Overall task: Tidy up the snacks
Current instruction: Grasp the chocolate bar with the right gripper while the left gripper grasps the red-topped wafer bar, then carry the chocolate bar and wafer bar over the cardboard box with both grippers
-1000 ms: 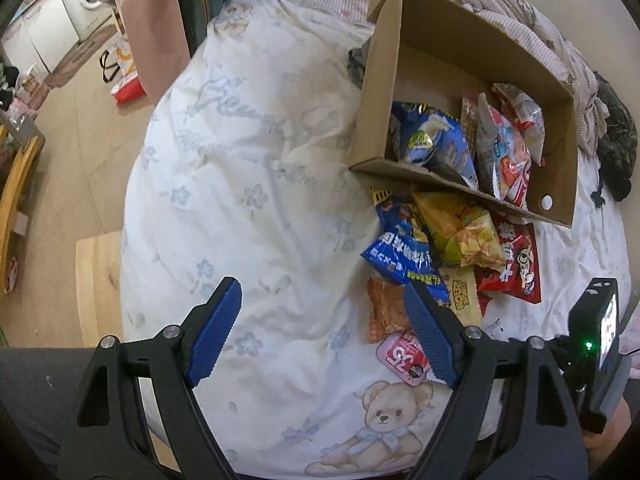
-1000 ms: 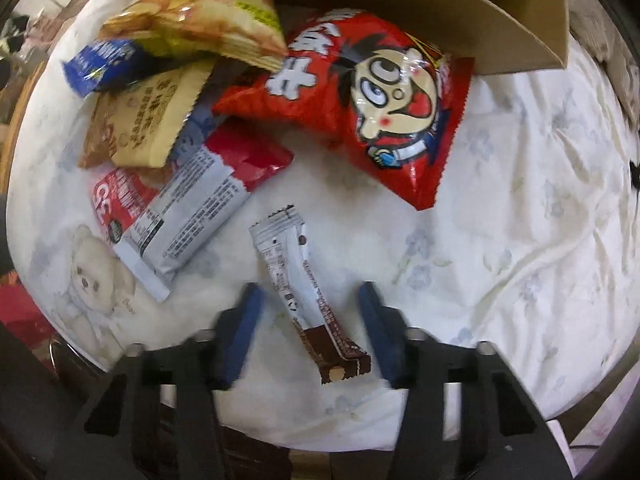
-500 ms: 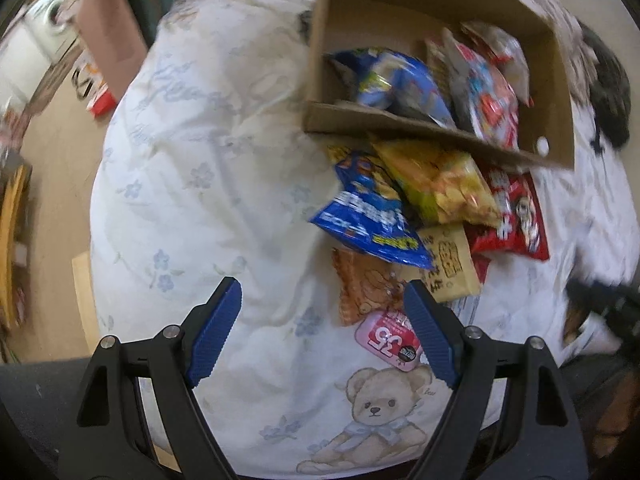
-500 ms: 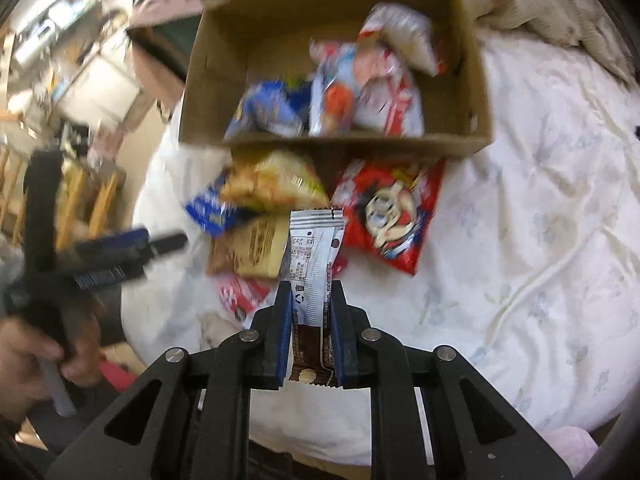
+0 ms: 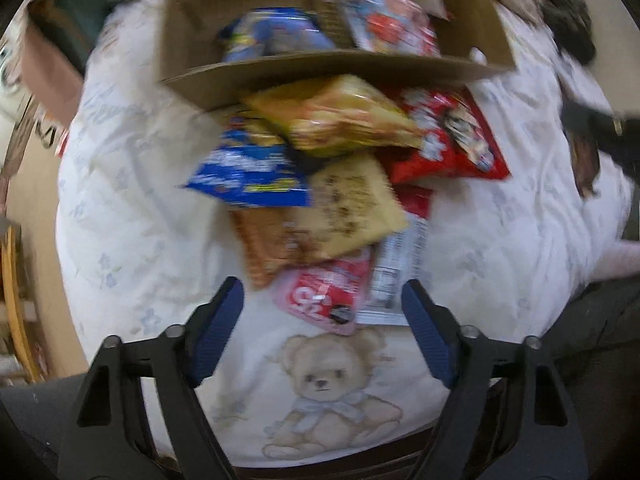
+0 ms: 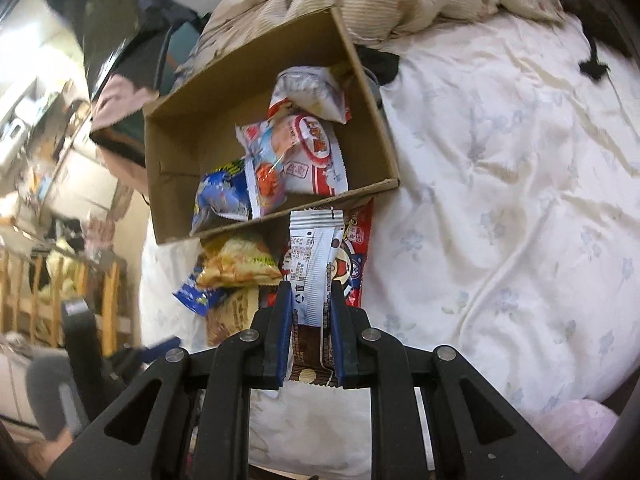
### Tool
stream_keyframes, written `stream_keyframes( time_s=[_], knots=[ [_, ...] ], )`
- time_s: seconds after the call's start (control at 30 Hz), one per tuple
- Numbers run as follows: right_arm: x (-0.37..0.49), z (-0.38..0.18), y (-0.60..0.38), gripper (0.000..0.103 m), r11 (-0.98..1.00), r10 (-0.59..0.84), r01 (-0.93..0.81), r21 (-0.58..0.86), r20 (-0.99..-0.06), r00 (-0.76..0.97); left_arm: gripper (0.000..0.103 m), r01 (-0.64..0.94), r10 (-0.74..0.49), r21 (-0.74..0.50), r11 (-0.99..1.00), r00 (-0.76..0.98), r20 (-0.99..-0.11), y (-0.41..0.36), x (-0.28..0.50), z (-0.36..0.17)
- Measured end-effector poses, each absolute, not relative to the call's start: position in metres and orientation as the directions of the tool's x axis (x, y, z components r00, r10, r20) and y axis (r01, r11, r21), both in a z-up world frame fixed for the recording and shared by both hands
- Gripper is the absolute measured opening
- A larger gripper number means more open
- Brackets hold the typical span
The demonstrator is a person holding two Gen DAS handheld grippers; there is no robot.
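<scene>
Bedspread (image 6: 500,184) below right hand-held gripper (image 6: 308,304) clamping wafer bar (image 6: 314,272)

The left gripper (image 5: 322,320), at the bottom of the left wrist view, is a black plastic frame of angular arms with triangular cut-outs, joined by round silver screw heads. Its two fingers carry ribbed blue pads (image 5: 216,332). The right gripper (image 6: 310,316), at the bottom of the right wrist view, has the same black arms, silver pivot screws and blue-edged pads (image 6: 284,320). At that view's lower left, blurred bare skin shows below a grey sleeve.
</scene>
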State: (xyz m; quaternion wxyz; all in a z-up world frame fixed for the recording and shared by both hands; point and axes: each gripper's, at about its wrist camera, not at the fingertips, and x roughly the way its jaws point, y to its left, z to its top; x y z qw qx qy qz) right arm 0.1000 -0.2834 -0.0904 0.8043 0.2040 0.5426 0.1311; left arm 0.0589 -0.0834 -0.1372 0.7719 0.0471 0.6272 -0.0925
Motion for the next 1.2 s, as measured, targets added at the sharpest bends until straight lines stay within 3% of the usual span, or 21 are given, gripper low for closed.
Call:
stream_keyframes(
  time_s=[0.07,0.3,0.37,0.73,1.2],
  knots=[
    [0.099,-0.089,-0.286,0.018,0.88,0.435,0.015,0.475,-0.818,0.376,0.06,0.238,-0.081,-0.038,0.971,0.173,-0.982,-0.101,0.059,-0.142],
    [0.094,-0.086,-0.288,0.018,0.869,0.453,0.011,0.495,-0.804,0.384,0.055,0.297,-0.043,-0.004,0.955,0.124,-0.991,-0.145,0.07,-0.166],
    [0.095,-0.086,-0.29,0.018,0.865,0.458,0.018,0.502,-0.801,0.386,0.032,0.313,-0.024,0.015,0.95,0.118,-0.993,-0.152,0.072,-0.172],
    [0.096,-0.083,-0.29,0.018,0.859,0.465,0.016,0.511,-0.793,0.393,0.028,0.32,-0.059,-0.024,0.947,0.098,-0.993,-0.158,0.074,-0.167],
    [0.096,-0.08,-0.293,0.018,0.845,0.477,0.027,0.534,-0.776,0.413,0.028,0.313,-0.158,-0.069,0.947,0.266,-0.951,-0.142,0.045,-0.069]
  ],
)
